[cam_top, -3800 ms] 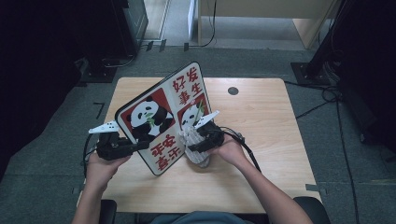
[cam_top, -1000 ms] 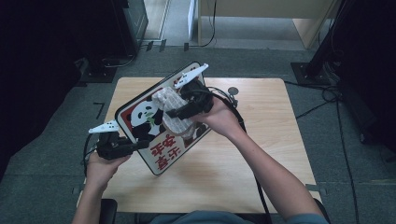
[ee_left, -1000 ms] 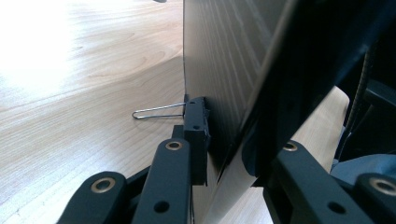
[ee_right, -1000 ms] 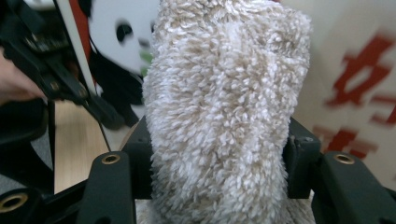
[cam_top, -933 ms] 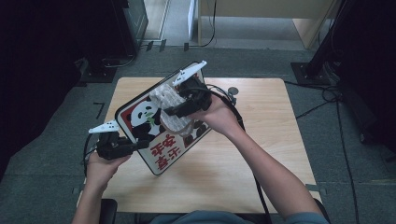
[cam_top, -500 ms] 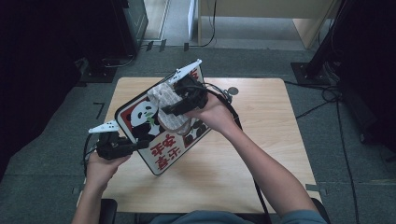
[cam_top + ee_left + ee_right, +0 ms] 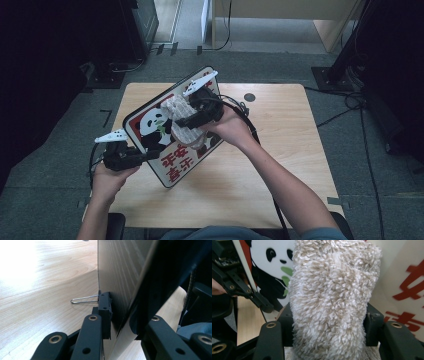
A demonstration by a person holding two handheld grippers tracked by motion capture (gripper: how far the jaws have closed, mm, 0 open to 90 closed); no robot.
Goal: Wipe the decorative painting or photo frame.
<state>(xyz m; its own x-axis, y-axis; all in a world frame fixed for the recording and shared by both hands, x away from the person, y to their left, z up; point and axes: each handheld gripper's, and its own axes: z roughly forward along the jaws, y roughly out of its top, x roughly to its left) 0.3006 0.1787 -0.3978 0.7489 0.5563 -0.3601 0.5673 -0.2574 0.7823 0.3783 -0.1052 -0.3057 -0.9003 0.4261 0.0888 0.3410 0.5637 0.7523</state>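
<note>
Panda board sits tilted up off the wooden table, left of centre in the high view. Left gripper at lower left is clamped on its edge, jaws closed on the board. Right gripper, centre frame, grips a fluffy cream cloth, squeezed tight between its jaws and pressed against the board's printed face.

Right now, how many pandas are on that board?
1 panda shows on the board, at its left near the edge; the fluffy cloth may hide another.
</note>
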